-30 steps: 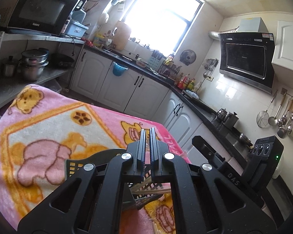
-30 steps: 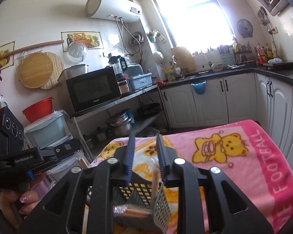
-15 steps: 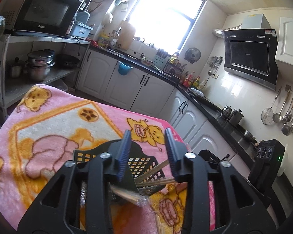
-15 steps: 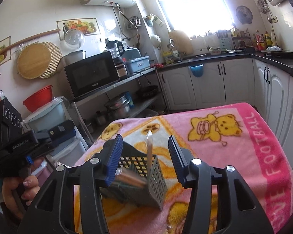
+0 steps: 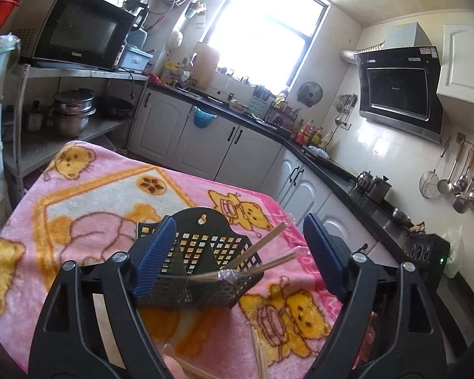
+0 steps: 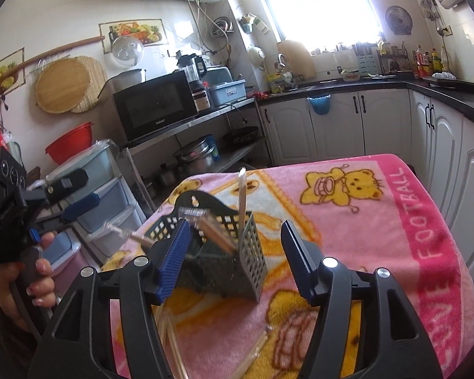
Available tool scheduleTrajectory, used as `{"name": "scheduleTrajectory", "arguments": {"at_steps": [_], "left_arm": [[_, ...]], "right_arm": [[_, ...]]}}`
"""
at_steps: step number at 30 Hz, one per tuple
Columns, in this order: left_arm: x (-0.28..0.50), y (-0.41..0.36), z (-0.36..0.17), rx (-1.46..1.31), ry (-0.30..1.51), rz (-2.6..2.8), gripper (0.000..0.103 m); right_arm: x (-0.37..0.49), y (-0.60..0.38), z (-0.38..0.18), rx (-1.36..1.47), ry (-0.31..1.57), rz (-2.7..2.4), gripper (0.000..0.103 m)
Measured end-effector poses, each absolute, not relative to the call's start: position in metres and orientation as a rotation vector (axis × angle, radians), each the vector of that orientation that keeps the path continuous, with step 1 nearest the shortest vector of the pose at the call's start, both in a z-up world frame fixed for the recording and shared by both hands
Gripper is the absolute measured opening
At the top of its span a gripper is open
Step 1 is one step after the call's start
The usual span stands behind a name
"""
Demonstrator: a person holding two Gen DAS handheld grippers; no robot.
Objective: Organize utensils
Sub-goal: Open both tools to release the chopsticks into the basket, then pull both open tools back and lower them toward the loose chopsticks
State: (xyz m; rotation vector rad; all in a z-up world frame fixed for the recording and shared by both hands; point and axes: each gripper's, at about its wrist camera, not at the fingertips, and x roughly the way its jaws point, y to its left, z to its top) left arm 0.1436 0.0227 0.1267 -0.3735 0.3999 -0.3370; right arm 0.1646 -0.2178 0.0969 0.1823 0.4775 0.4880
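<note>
Both the left tool point(image 5: 237, 255) and right tool point(image 6: 233, 259) are spread, empty; loose chopsticks point(image 6: 249, 353) are to be gripped next for the basket point(image 5: 202, 268).

The basket point(image 5: 205, 259) sits on the blanket point(image 5: 94, 195), chopsticks point(image 5: 262, 246) sticking out of its right side. More chopsticks point(image 6: 252, 357) lie loose on the blanket in front of it. Behind it all, cabinets point(image 5: 211, 145), with the microwave point(image 5: 79, 31) up on a shelf to the left.

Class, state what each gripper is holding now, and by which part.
Nothing: left gripper and right gripper both have open, empty jaws near the utensil basket.
</note>
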Motion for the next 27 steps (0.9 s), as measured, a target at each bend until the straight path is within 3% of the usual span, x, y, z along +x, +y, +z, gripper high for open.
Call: {"name": "scheduleTrajectory", "arguments": {"at_steps": [6,27], "left_arm": [[0.128,0.029,0.121,-0.38,0.404,-0.309,0.084],[0.111,0.037,0.063,-0.381,0.562,-0.265,0.085]], "right_arm": [[0.147,-0.219,0.095,0.159,0.492,0.501,0.061],[0.104,-0.208,0.051,0.07,0.63,0.53,0.062]]}}
